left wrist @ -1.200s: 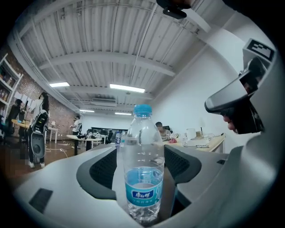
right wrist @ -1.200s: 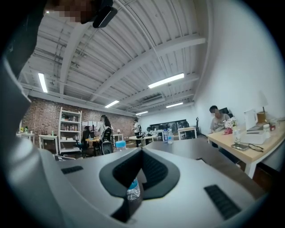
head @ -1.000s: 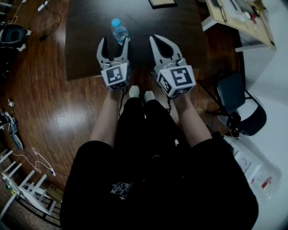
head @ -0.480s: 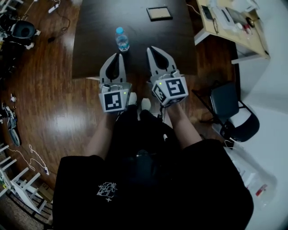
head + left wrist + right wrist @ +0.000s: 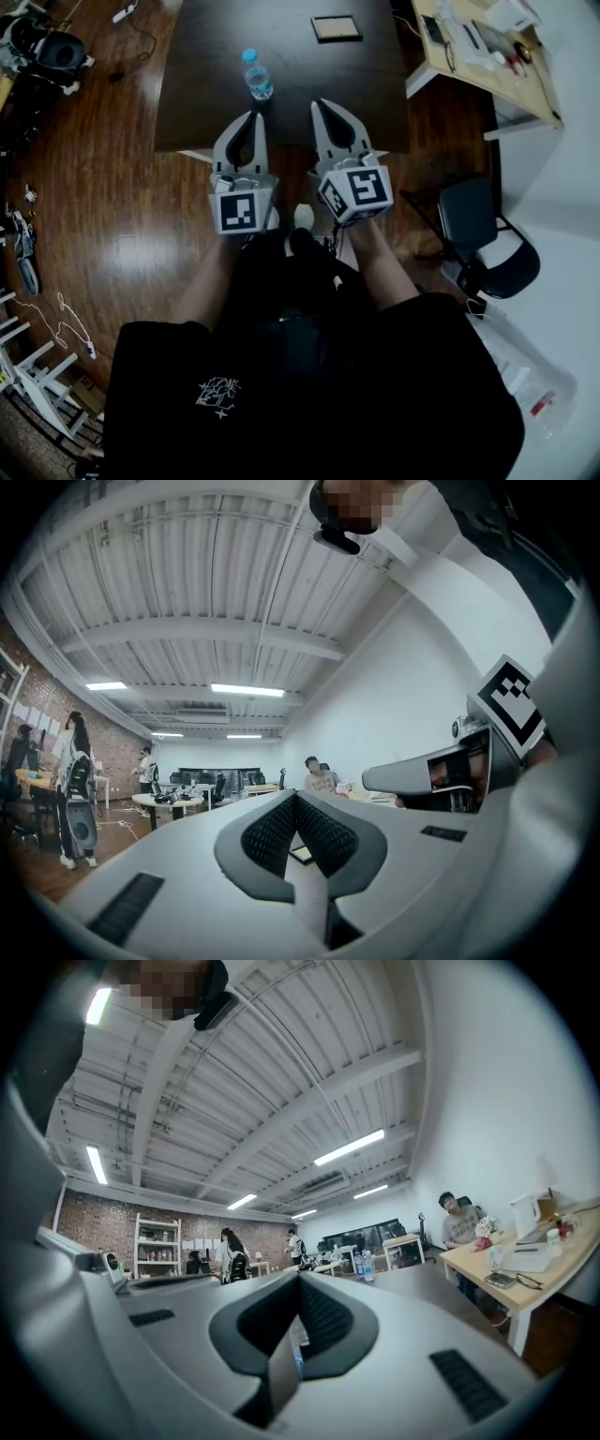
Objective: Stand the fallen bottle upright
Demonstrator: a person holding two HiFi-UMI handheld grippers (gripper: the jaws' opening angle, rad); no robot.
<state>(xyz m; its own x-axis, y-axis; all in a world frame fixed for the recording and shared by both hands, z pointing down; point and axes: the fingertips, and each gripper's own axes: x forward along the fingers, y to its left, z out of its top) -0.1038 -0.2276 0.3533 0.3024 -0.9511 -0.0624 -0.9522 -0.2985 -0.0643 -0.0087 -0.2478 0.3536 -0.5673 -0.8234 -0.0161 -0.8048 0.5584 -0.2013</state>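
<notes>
A clear water bottle (image 5: 257, 79) with a blue cap stands upright on the dark table (image 5: 375, 84), near its front edge. My left gripper (image 5: 252, 115) is shut and empty, its tips a short way in front of the bottle and apart from it. Beside it my right gripper (image 5: 319, 103) is also shut and empty, to the right of the bottle. Both are held level over the table's front edge. In the left gripper view the jaws (image 5: 295, 797) meet at the tips. In the right gripper view the jaws (image 5: 300, 1277) meet too, and the bottle (image 5: 294, 1346) shows through the gap.
A small framed tablet (image 5: 336, 28) lies further back on the table. A light wooden desk (image 5: 469, 47) with clutter stands at the right, a black chair (image 5: 487, 234) beside my right arm. Cables and gear (image 5: 47, 52) lie on the wooden floor at the left. People stand and sit in the distance.
A second ago the left jaws stood open on either side of the upright bottle; they shut and drew back from it. Both grippers rose and pulled towards me. The bottle stayed upright.
</notes>
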